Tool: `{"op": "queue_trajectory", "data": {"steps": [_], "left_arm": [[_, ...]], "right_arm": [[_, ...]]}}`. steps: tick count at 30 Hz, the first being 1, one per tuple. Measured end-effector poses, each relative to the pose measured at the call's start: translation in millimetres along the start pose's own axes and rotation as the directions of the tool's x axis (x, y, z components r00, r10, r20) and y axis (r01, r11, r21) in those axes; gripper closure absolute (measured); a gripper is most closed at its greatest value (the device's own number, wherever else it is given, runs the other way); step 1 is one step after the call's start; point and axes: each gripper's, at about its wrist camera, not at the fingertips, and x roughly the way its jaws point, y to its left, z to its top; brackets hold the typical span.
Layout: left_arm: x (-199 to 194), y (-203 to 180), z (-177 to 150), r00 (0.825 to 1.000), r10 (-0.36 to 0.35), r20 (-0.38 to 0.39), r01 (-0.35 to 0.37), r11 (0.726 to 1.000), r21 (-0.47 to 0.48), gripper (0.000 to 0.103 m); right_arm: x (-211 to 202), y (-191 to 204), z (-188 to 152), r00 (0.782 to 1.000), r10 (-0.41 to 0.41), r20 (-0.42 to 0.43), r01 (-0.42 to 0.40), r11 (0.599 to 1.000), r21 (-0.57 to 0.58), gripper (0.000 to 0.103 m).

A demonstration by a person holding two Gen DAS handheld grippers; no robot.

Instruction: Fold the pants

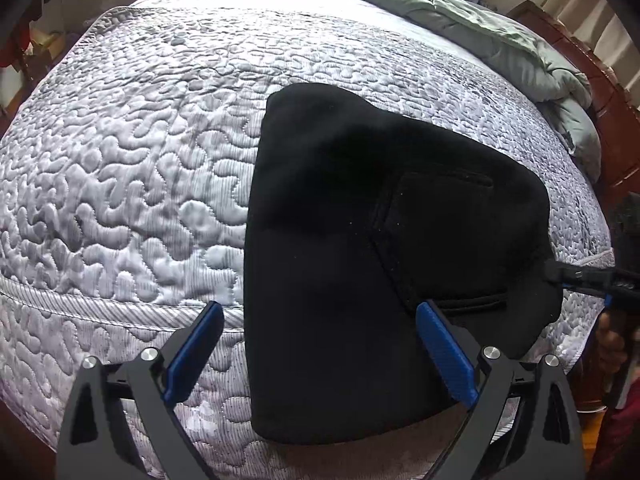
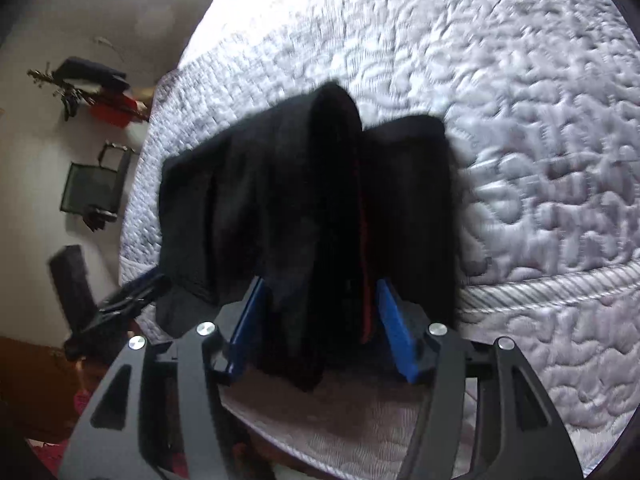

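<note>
The black pants lie folded in a compact bundle on the quilted mattress, near its front edge, a back pocket facing up. My left gripper is open above the bundle's near left part, holding nothing. My right gripper has its blue pads on either side of a thick fold of the pants, closed on the bunched cloth, with a red inner seam showing. The right gripper also shows in the left wrist view at the bundle's right edge.
A grey-green duvet is heaped at the far right of the bed. A wooden bed frame runs along the right. In the right wrist view, shelves with dark items hang on the wall beyond the mattress edge.
</note>
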Motion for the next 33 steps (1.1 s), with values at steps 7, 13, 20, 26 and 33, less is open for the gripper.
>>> {"op": "queue_trajectory", "data": {"steps": [7,13,20,26,33], "left_arm": [[1.6,3.1,0.8,1.0,-0.003,-0.011,0.003,1.0,-0.01,0.006],[-9.4,2.4,6.3,0.999,-0.034,0.022,0.034,0.999,-0.024,0.006],[13.6,-8.8,4.1,0.999,-0.027,-0.019,0.027,0.999,0.018,0.005],[14.6,2.8,7.9,0.995,-0.09,-0.041,0.089,0.996,-0.026,0.004],[-1.4,19.5,72.1,0.992,-0.126,-0.014,0.126,0.992,0.013,0.004]], "right_arm": [[5.4,21.7,4.2,1.0,0.001,0.0,-0.001,0.994,-0.111,0.082],[-49.8,29.9,-0.7,0.99,0.093,0.108,-0.079,0.988,-0.132,0.085],[-25.0,-20.3,-6.2,0.998,-0.04,0.058,0.041,0.999,-0.009,0.084],[-20.2,-34.9,-6.7,0.999,-0.013,0.047,0.012,1.0,0.009,0.065],[-63.1,-21.5,25.3,0.991,-0.04,0.131,0.049,0.997,-0.062,0.06]]}}
